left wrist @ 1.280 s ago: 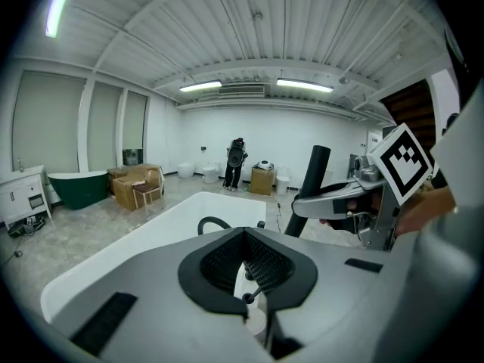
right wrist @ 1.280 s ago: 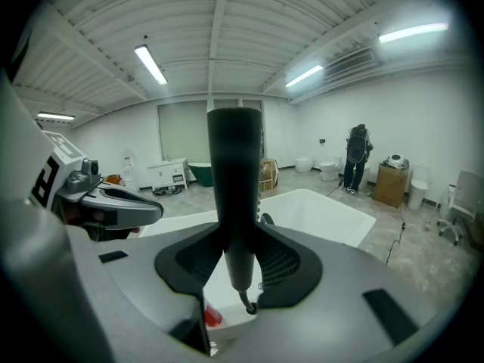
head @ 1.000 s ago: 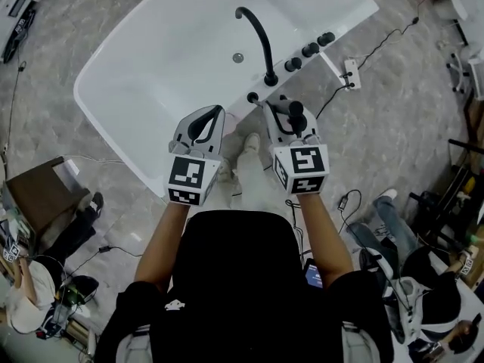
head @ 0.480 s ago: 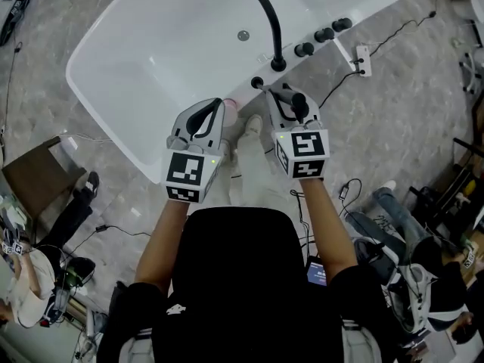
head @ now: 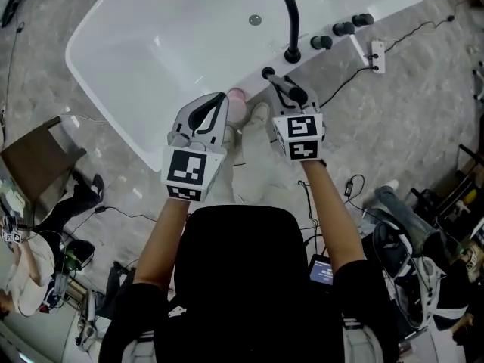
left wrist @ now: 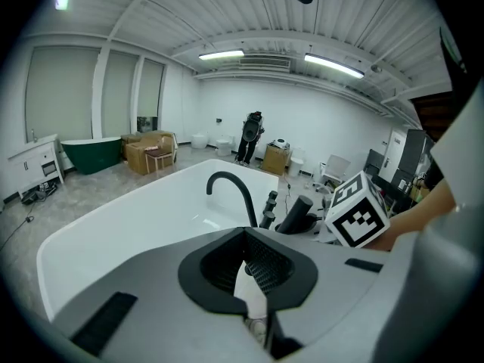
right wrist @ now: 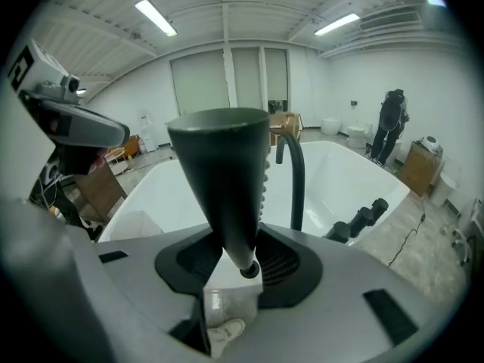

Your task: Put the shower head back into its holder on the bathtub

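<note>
The white bathtub (head: 151,59) lies ahead of me, with a black arched faucet (head: 289,13) and three black knobs (head: 342,30) on its near rim. Beside the faucet base sits a small black ring, the holder (head: 267,72). My right gripper (head: 284,91) is shut on the black shower head (head: 296,97), just short of that ring. In the right gripper view the shower head (right wrist: 227,180) stands upright between the jaws, with the faucet (right wrist: 296,180) behind it. My left gripper (head: 221,100) hovers over the tub rim to the left, shut with nothing in it.
A pink object (head: 237,95) sits by the rim between the grippers. A power strip (head: 376,51) and cables lie on the floor to the right. A brown box (head: 34,165) and seated people flank me on both sides.
Both grippers have moved forward toward the tub rim. The right one has carried the shower head closer to the holder ring. The tub has slid up and right in view.
</note>
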